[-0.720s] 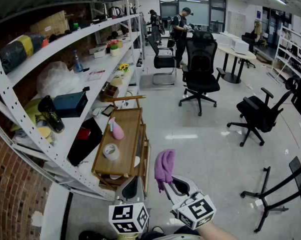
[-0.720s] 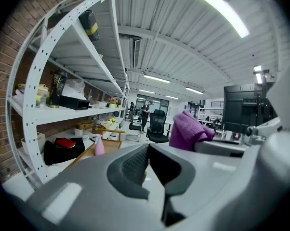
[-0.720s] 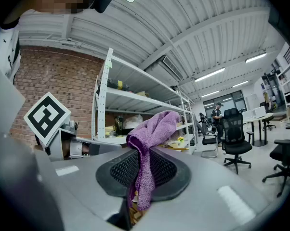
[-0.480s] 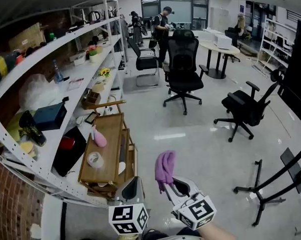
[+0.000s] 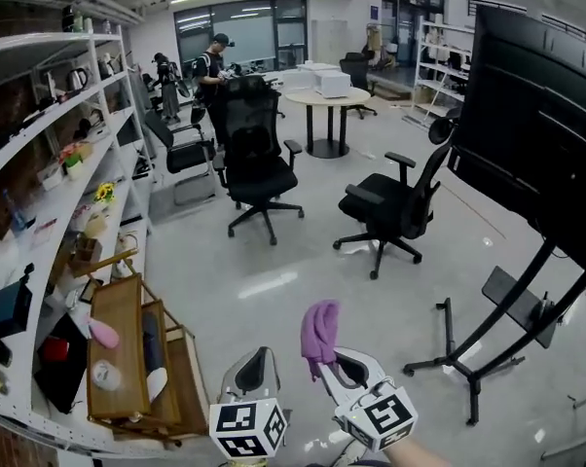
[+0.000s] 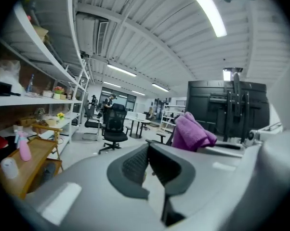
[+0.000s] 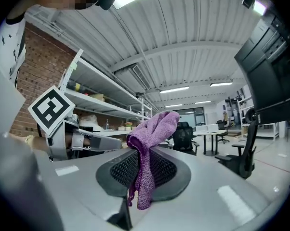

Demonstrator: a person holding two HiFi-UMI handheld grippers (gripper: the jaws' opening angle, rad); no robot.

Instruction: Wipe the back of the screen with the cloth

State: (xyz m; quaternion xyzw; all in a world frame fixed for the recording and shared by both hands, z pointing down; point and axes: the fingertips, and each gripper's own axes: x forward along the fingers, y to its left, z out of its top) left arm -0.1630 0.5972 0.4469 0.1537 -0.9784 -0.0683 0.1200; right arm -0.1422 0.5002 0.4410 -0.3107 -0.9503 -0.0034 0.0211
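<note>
A big black screen on a wheeled black stand fills the right of the head view, its back panel facing me. My right gripper is low in the middle, shut on a purple cloth that sticks up from its jaws. The right gripper view has the cloth pinched between the pads, with its ends hanging down. My left gripper is beside it on the left, jaws closed with nothing in them. The left gripper view has the cloth and the screen to the right.
Two black office chairs stand on the grey floor ahead. White shelving with clutter runs along the left, and a wooden cart stands beside it. A round table and a person are far back.
The view has swung to the right: the shelves and cart slid left and the black screen on its stand came into sight. Both grippers keep their pose, the cloth still held.
</note>
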